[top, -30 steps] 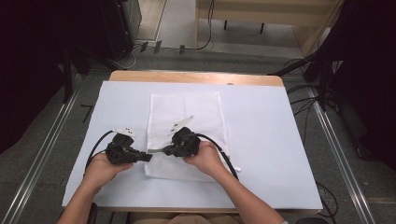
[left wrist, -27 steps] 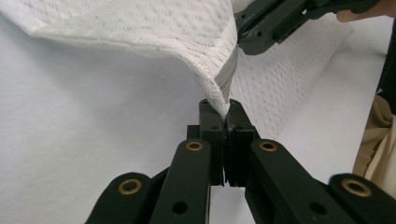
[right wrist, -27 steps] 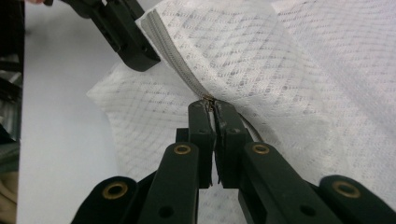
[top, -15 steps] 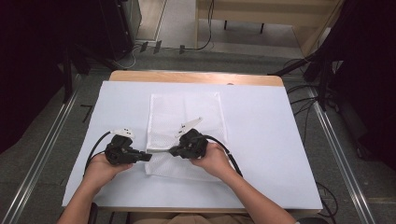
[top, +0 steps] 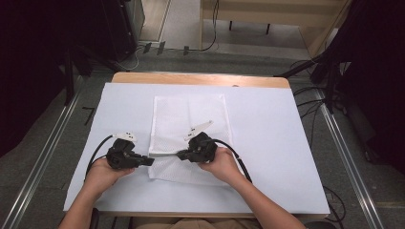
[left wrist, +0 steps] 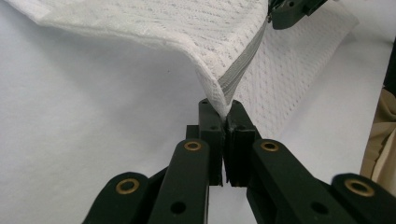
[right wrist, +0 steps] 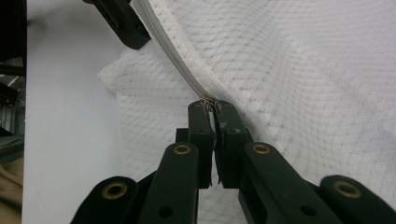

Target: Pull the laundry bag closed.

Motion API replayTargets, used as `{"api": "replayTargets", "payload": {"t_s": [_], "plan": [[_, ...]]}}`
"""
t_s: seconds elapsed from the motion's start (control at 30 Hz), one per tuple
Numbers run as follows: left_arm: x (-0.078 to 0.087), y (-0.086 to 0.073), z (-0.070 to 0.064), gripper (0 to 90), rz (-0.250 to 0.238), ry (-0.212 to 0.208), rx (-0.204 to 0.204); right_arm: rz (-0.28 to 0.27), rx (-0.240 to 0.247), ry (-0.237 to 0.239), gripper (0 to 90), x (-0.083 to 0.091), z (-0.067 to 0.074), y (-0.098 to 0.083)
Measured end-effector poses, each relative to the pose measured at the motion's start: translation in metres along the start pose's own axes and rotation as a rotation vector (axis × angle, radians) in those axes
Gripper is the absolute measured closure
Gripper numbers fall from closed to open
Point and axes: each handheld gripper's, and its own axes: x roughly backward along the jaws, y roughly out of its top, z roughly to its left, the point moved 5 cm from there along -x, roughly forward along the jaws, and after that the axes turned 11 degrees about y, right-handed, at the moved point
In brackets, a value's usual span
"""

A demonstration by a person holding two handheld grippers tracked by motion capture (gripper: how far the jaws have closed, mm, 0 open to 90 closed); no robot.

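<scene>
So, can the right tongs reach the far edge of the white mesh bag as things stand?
Probably not at once: the right tongs are shut on the white mesh bag at its zipper edge, like the left tongs. They would have to let go first; the cloth beyond looks unobstructed.

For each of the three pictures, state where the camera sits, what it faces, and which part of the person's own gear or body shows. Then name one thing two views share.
High view: above the person's side, facing forward and down on the table; forearms, left gripper, right gripper.
Left gripper view: rides the left gripper, facing the white mesh bag; own jaws pinch its corner.
Right gripper view: rides the right gripper, jaws pinch the zipper.
Shared: both gripper views show zipper and the opposite gripper.
</scene>
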Motion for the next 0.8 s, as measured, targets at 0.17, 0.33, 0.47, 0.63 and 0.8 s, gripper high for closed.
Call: {"api": "replayTargets", "payload": {"t_s": [0.17,0.33,0.47,0.63,0.8], "plan": [[0.0018,-0.0011,0.0005,88.0,0.001,-0.009,0.004,-0.008,-0.012,0.0,87.9,0.0022,-0.0035,-0.0037],[0.0045,-0.0024,0.004,88.0,-0.008,-0.018,0.019,-0.02,-0.01,-0.004,87.8,0.0034,-0.0025,-0.0024],[0.0038,-0.0023,0.0036,88.0,-0.007,-0.011,0.018,-0.01,-0.009,-0.012,87.7,0.0022,-0.003,-0.0034],[0.0044,-0.0024,0.0029,88.0,-0.006,-0.008,0.011,-0.012,-0.015,-0.008,87.6,0.0049,-0.0035,-0.0036],[0.0042,-0.0022,0.0016,88.0,-0.006,-0.006,0.007,-0.014,-0.01,-0.008,87.5,0.0071,-0.0038,-0.0045]]}}
